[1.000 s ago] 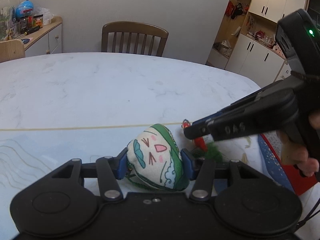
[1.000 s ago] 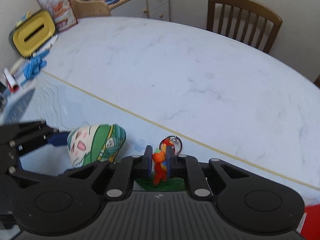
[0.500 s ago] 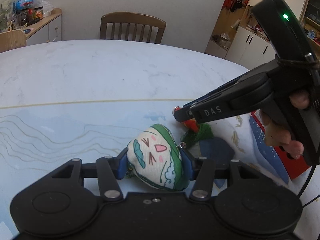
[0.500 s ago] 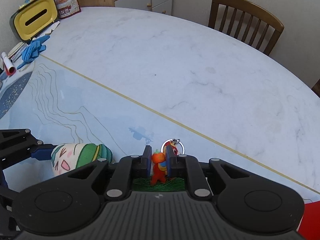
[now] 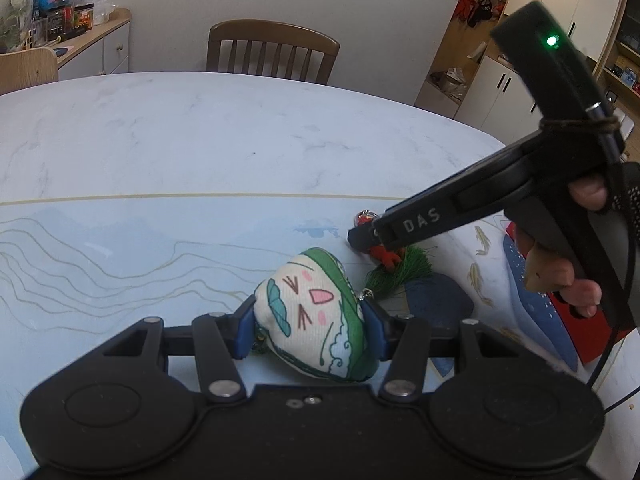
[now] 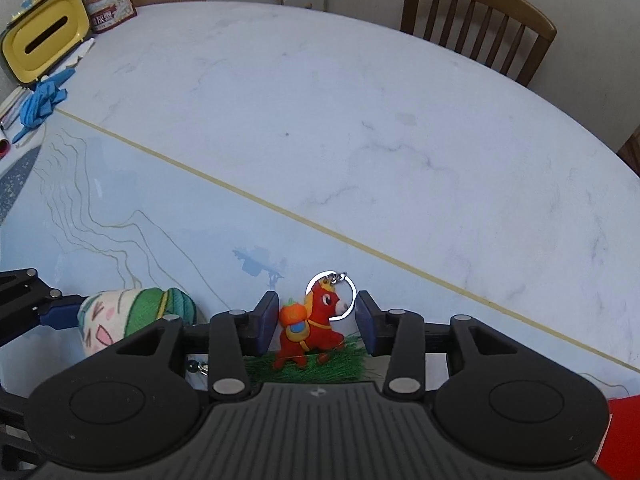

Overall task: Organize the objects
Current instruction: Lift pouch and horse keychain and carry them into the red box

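Now | left gripper [image 5: 308, 330] clamps green-and-cream face plush [image 5: 316, 320], near mat [image 6: 120, 200] | right gripper [image 6: 317, 320] spread apart around red horse keychain [image 6: 314, 322], contact unclear | green tassel [image 6: 308, 368] partly hidden

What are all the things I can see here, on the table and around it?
Stuffed pouch: one, cream and green with a drawn face, clamped between the left gripper's fingers.
Horse keychain: one, red with orange pack, green tassel and metal ring, between the right gripper's spread fingers, touching neither.
Table: one, pale marble, with a blue printed mat on the near part.
Tissue box: one, yellow, far left edge.
Blue glove: one, beside it.
Chair: one, brown wood, behind the table.
Left gripper: black, shut.
Right gripper: black, open.
Hand: one, holding the right gripper.
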The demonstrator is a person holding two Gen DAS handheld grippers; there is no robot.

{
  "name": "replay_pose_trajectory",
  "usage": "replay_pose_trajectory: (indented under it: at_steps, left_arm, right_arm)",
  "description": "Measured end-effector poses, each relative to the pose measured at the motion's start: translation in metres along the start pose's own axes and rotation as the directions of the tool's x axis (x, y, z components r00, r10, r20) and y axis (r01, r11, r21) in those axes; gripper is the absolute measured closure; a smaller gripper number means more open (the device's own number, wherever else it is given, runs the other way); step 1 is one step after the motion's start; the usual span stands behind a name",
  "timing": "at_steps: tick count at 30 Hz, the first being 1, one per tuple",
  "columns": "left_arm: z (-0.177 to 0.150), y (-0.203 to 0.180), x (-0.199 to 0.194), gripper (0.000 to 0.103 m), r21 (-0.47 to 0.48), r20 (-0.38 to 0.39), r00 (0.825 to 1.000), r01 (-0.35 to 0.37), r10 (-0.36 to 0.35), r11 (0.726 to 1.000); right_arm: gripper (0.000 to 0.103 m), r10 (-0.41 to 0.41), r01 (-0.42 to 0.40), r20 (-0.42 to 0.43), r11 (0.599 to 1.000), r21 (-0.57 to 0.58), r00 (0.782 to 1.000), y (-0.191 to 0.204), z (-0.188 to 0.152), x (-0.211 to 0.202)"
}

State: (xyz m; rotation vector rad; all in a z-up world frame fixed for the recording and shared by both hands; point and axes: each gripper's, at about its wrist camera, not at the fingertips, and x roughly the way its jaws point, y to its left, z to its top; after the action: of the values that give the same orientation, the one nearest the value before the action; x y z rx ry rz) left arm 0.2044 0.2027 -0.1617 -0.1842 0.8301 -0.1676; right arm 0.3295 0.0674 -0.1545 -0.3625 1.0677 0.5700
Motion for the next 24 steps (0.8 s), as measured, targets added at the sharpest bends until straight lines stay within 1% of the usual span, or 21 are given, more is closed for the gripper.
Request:
replay_pose_trajectory:
  at_steps: [4, 6, 13, 19, 24]
  left_arm:
    - [-0.001, -0.001, 0.0, 0.051, 0.003, -0.005, 1.0, 0.003, -0.003, 1.0]
    - [-0.001, -0.001, 0.0, 0.051, 0.0, -0.006, 1.0, 0.002, -0.002, 1.0]
    - [-0.001, -0.001, -0.001, 0.051, -0.004, -0.01, 1.0, 0.0, 0.0, 1.0]
    - [0.003, -0.003, -0.01, 0.051, -0.038, -0.008, 1.0, 0.013, -0.013, 0.999]
    - [0.015, -0.012, -0.032, 0.051, -0.045, 0.025, 0.999, 0.047, -0.046, 0.998]
  right_arm:
    - [0.063, 0.015, -0.015, -0.003, 1.0, -0.003, 1.0, 0.001, 0.0, 0.0]
    - [0.067, 0.021, -0.021, -0.004, 1.0, -0.008, 1.0, 0.001, 0.0, 0.0]
    - [0.068, 0.019, -0.019, 0.012, 1.0, 0.0, 1.0, -0.001, -0.004, -0.008]
    - [0.068, 0.038, -0.043, 0.085, 0.997, 0.062, 0.996, -0.01, -0.005, -0.048]
    - [0.068, 0.043, -0.06, 0.149, 0.992, 0.107, 0.988, -0.022, -0.006, -0.092]
